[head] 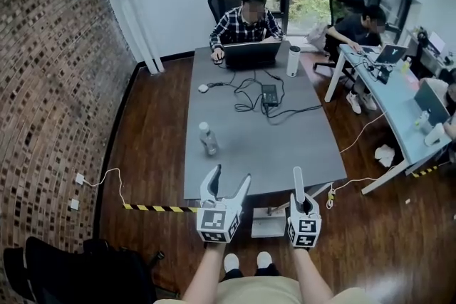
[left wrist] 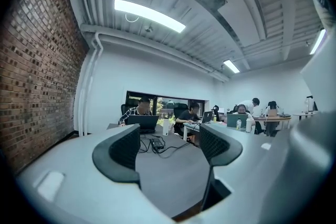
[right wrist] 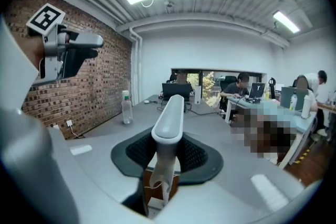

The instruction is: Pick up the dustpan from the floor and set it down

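The dustpan's white handle stands upright between the dark pads of my right gripper, which is shut on it. In the head view that gripper is held just before the near edge of the grey table. The pale flat pan shows below it, over the wooden floor by my feet; whether it touches the floor I cannot tell. My left gripper is beside it on the left, jaws apart with nothing between them. The left gripper also shows at the upper left of the right gripper view.
The grey table carries a water bottle, a power brick with cables and a laptop with a person seated behind it. A brick wall runs on the left. A black bag lies at the lower left. Another desk with people stands on the right.
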`<state>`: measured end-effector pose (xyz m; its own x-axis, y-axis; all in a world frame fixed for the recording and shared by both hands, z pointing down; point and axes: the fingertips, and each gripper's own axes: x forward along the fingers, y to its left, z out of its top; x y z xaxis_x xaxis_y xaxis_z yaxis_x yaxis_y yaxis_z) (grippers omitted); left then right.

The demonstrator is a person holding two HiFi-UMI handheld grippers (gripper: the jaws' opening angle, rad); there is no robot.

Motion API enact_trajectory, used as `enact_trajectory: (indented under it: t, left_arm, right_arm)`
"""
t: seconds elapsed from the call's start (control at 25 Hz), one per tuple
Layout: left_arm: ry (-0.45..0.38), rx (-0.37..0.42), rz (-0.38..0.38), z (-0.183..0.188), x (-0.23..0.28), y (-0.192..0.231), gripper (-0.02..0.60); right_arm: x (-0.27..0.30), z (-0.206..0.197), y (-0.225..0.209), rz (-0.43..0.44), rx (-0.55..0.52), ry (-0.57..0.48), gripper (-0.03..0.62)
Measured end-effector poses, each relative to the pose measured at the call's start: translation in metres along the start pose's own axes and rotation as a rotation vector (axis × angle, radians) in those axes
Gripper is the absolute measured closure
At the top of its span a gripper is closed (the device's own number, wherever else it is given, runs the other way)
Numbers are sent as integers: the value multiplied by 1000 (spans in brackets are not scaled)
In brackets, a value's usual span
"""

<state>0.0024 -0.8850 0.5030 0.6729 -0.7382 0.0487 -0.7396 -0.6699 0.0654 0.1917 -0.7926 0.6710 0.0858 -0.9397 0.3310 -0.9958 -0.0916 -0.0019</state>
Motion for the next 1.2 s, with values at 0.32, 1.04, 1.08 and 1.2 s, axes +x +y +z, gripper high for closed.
enact_trajectory:
  t: [0.32, 1.04, 1.08, 1.2]
  left_arm:
    - [-38, 143, 110, 49, -11, 12, 238]
    - [-100, 145, 214, 107, -45, 34, 238]
    - [-98, 147, 215, 109, -47, 34, 238]
    - [-101, 150, 220, 114, -51, 35, 238]
  right_arm:
    - [-26, 139, 6, 2, -66, -230, 482]
    - [-79, 278, 24, 3, -76, -442, 482]
    - [-80, 279, 26, 6, -71, -445, 482]
    - [-84, 286, 30, 16, -57, -458, 482]
